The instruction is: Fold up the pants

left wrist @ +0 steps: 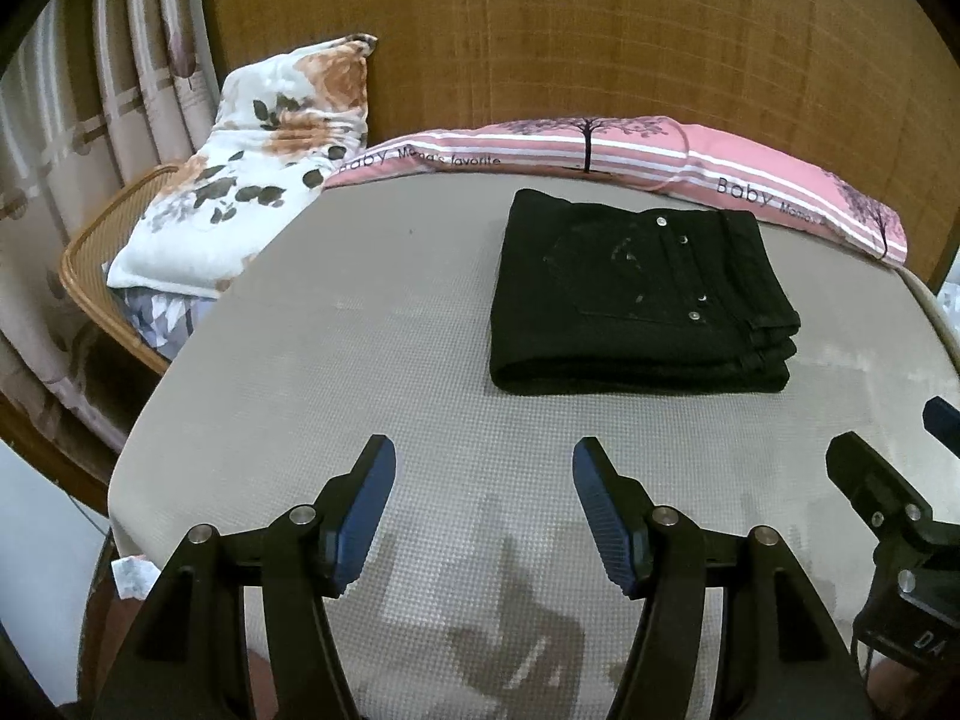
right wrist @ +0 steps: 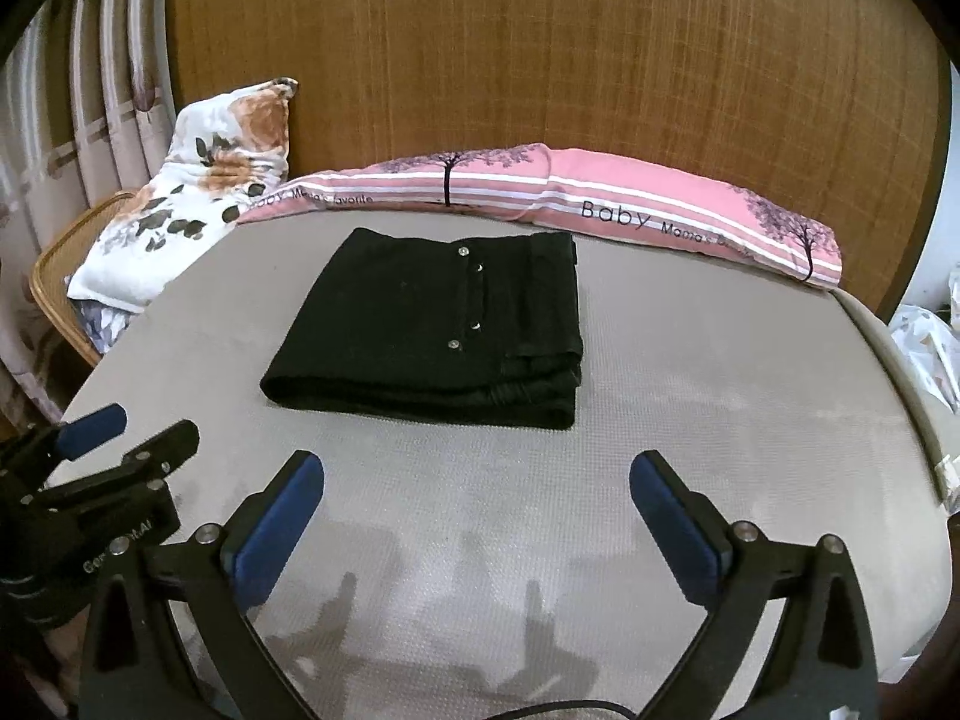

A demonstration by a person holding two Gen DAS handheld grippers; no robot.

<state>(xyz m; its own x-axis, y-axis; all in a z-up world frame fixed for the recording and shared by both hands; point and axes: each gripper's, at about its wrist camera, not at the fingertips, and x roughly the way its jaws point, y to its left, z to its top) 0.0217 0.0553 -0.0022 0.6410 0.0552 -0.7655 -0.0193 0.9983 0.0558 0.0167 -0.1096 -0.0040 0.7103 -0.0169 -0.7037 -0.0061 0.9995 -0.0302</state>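
Black pants (left wrist: 636, 294) lie folded into a compact rectangle on the grey mattress (left wrist: 360, 372), silver rivets showing on top. They also show in the right wrist view (right wrist: 438, 330). My left gripper (left wrist: 483, 462) is open and empty, hovering over the mattress in front of the pants. My right gripper (right wrist: 477, 474) is open and empty, also in front of the pants. The right gripper shows at the right edge of the left wrist view (left wrist: 900, 456), and the left gripper at the left edge of the right wrist view (right wrist: 132, 429).
A pink striped pillow (left wrist: 660, 150) lies along the far edge against the wooden headboard (left wrist: 600, 30). A floral pillow (left wrist: 252, 168) rests on a wicker basket (left wrist: 90, 252) at the left, with curtains (left wrist: 90, 90) behind. Plastic bags (right wrist: 930, 348) sit at the right.
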